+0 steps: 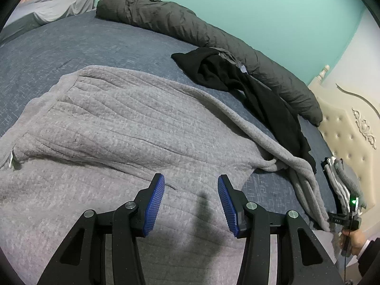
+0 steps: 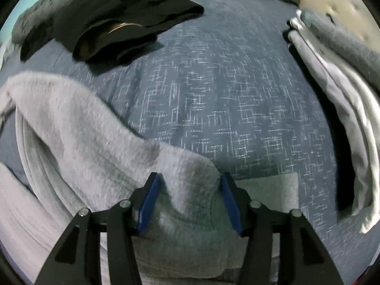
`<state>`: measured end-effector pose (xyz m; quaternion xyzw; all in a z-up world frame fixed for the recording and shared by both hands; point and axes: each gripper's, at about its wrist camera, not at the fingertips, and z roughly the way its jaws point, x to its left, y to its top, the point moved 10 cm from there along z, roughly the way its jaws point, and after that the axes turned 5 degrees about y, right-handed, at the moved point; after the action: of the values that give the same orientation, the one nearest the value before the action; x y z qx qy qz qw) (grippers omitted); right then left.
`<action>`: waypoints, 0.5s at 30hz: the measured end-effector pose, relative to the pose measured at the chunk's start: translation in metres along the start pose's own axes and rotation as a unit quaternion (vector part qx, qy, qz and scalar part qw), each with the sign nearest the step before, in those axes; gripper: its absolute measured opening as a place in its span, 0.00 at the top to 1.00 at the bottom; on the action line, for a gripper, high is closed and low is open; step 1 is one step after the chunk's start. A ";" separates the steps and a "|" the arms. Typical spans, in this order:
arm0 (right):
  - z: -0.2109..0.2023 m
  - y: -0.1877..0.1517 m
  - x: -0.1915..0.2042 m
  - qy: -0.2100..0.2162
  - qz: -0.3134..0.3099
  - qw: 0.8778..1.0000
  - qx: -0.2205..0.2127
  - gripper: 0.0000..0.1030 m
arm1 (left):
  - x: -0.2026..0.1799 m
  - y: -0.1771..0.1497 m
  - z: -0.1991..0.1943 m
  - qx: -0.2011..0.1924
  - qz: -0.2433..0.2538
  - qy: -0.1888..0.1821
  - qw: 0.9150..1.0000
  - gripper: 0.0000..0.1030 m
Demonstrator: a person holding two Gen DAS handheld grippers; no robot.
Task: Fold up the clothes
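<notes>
Grey sweater [image 1: 114, 128]: sleeve [image 2: 78, 123] runs up-left from right gripper [image 2: 187, 201], jaws spread astride cuff; left gripper [image 1: 191, 204] spread, empty.

Home bedroom, bed [image 1: 99, 47], tufted headboard [image 1: 344, 128], rumpled duvet [image 1: 190, 23]

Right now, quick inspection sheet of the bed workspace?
Surface: blue patterned bedspread, mostly bare on the right.
Job's things: grey sweater spread flat, its sleeve trailing out to the side; black garment crumpled; folded stack by the headboard.
Clutter: dark rolled duvet, pillow.
Grippers: left gripper open above the sweater; right gripper open, sleeve end between the jaws.
Cables: one thin lead hanging below the right hand.
Surroundings: green wall.
</notes>
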<state>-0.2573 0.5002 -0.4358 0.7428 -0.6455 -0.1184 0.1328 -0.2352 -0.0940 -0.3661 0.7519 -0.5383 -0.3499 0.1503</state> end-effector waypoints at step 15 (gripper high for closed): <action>-0.085 0.058 -0.038 -0.098 -0.004 0.991 -0.095 0.88 | 0.004 0.002 -0.002 -0.004 -0.002 0.004 1.000 0.51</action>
<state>-0.2870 0.5344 -0.3359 0.7144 -0.6382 -0.2515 0.1385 -0.2348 -0.0987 -0.3652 0.7538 -0.5347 -0.3493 0.1550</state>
